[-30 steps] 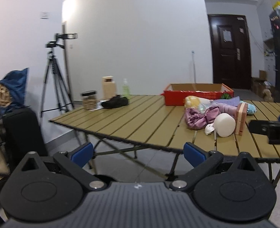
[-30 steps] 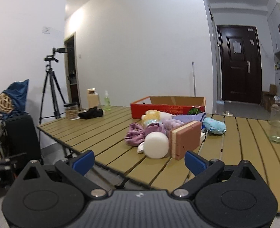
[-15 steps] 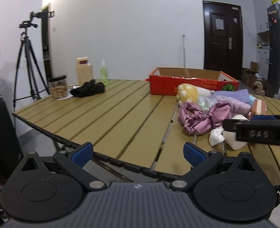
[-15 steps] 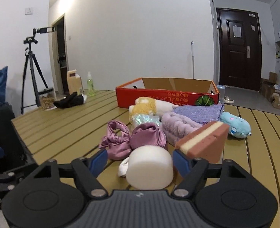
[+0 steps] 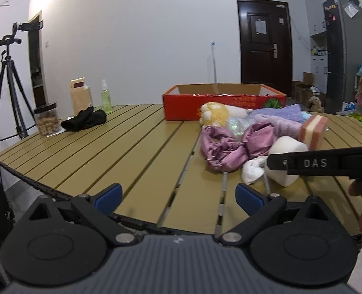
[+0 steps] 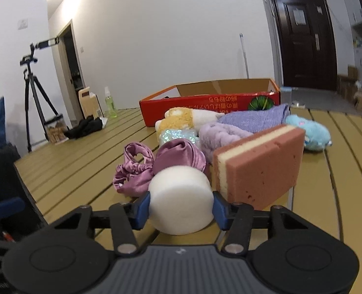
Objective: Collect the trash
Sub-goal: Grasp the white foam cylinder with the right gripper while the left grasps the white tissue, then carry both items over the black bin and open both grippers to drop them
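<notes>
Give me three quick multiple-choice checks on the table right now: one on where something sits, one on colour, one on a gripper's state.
1. Where is the pink sponge block relative to the white foam cylinder, seen from the right wrist?
A. Just right of it
B. Inside the red box
C. Far left by the jar

2. What colour are the outer walls of the cardboard box?
A. Blue
B. Red
C. Green

3. What is between the right gripper's fingers?
A. Nothing
B. The purple satin cloth
C. The white foam cylinder

Answers: 1 A, the pink sponge block stands just right of the white foam cylinder. 2 B, the cardboard box has red walls. 3 C, the right gripper is closing, with the cylinder between its blue pads.
</notes>
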